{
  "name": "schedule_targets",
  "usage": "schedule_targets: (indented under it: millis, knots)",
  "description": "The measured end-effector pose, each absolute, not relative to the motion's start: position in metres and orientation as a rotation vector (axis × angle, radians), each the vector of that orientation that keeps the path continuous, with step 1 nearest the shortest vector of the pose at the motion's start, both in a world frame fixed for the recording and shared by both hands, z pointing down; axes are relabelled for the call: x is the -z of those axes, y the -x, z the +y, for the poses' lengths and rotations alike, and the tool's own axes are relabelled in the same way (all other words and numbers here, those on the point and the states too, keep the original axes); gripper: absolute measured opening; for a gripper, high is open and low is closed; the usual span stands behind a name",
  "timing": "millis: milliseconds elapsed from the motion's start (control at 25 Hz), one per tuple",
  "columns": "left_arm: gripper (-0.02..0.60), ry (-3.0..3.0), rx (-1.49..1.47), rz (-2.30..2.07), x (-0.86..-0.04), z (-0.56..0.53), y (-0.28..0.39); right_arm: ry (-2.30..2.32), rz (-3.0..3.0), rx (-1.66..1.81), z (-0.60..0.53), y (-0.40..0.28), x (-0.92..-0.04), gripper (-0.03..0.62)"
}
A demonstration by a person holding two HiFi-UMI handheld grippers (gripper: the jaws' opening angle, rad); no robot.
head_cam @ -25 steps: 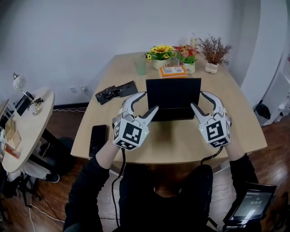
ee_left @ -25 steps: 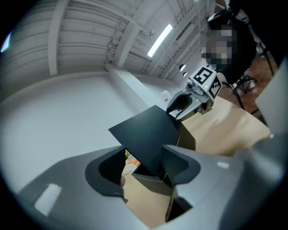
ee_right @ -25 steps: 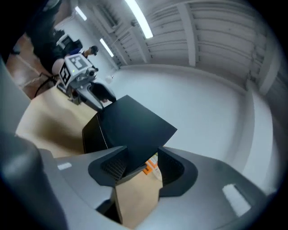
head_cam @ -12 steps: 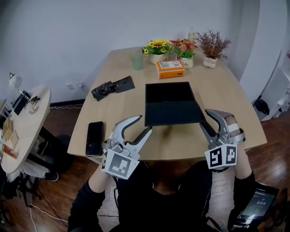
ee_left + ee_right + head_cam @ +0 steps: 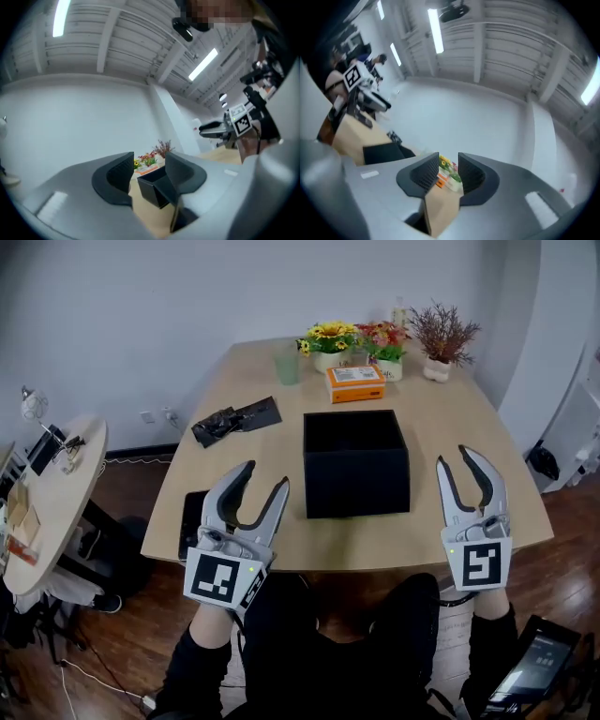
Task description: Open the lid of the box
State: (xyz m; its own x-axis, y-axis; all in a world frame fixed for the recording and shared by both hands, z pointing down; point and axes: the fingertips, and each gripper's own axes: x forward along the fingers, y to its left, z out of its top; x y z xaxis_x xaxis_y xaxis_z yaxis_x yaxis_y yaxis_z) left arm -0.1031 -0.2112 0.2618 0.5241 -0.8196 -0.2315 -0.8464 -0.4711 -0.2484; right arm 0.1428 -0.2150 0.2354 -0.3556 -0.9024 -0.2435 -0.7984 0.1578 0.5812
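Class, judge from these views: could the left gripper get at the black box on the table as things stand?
Probably yes. The left gripper, jaws opening with nothing between them, hovers near the table's front edge, and only bare tabletop lies between it and the black box.

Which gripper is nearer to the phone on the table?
Left. The left gripper, jaws opening and empty, hangs right by the phone; the right gripper, jaws closing and empty, is far across, beyond the black box.
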Motion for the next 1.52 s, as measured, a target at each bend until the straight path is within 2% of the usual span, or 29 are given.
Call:
schedule_targets:
  millis: [280,520,1000,1520]
  knots:
    - [0.179,2.306,-0.33,1.402,-0.23,-0.195,0.081,-1.803,-2.833,0.854,-0.187,-0.115,-0.209,0.099]
    - [0.15,2.188,-0.405,1.432,-0.221,-0.184,0.073,-1.89,-2.81,0.92,-0.182,-0.102,-0.208,0.089]
    - [0.135,2.24,-0.39,1.453,-0.248,-0.187,0.067,-1.983,-2.738,1.0,-0.171,-0.11,-0.218,0.074]
    - [0.119,2.251,-0.362,1.396,-0.252,-0.184,0.051,-1.933,-2.753,0.926,-0.177,-0.101,-0.229,0.058]
